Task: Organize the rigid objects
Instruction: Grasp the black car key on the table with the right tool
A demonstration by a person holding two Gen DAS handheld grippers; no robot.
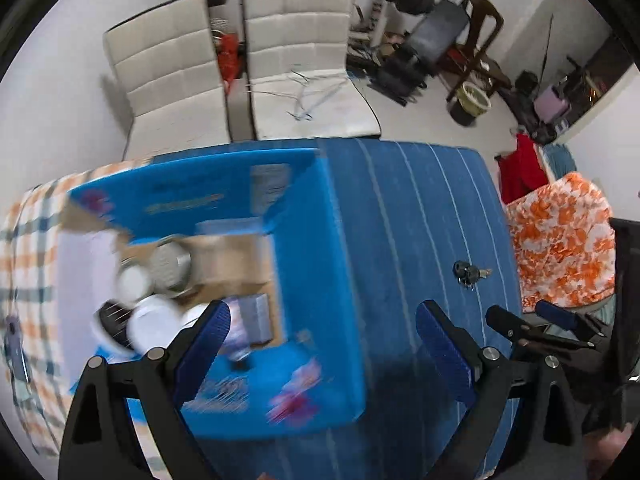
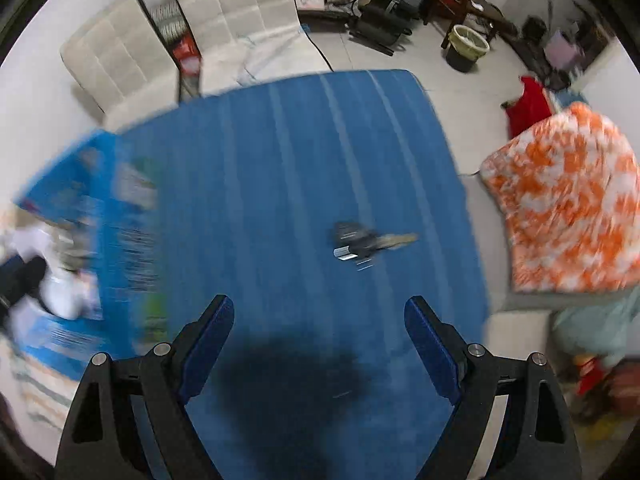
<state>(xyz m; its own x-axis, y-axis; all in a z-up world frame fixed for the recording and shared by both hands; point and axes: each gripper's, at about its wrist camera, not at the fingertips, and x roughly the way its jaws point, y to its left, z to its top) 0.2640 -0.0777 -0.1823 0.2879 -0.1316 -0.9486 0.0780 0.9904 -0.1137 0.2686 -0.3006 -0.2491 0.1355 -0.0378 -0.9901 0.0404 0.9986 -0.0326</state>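
- Blue box [image 1: 320, 264]: open-topped carton on the blue striped cloth [image 1: 420, 220], toward its left side; holds blurred items, among them a metal cup [image 1: 172, 266] and white lids or dishes.
- Bunch of keys [image 2: 362, 242]: loose on the cloth, toward the right edge, well apart from the box.
- Left gripper [image 1: 322, 340]: jaws wide, empty, above the box's near wall.
- Right gripper [image 2: 320, 340]: jaws wide, empty, above bare cloth just short of the keys.
- Step, judged: reaching for the keys; next, lower the right gripper over them and close.
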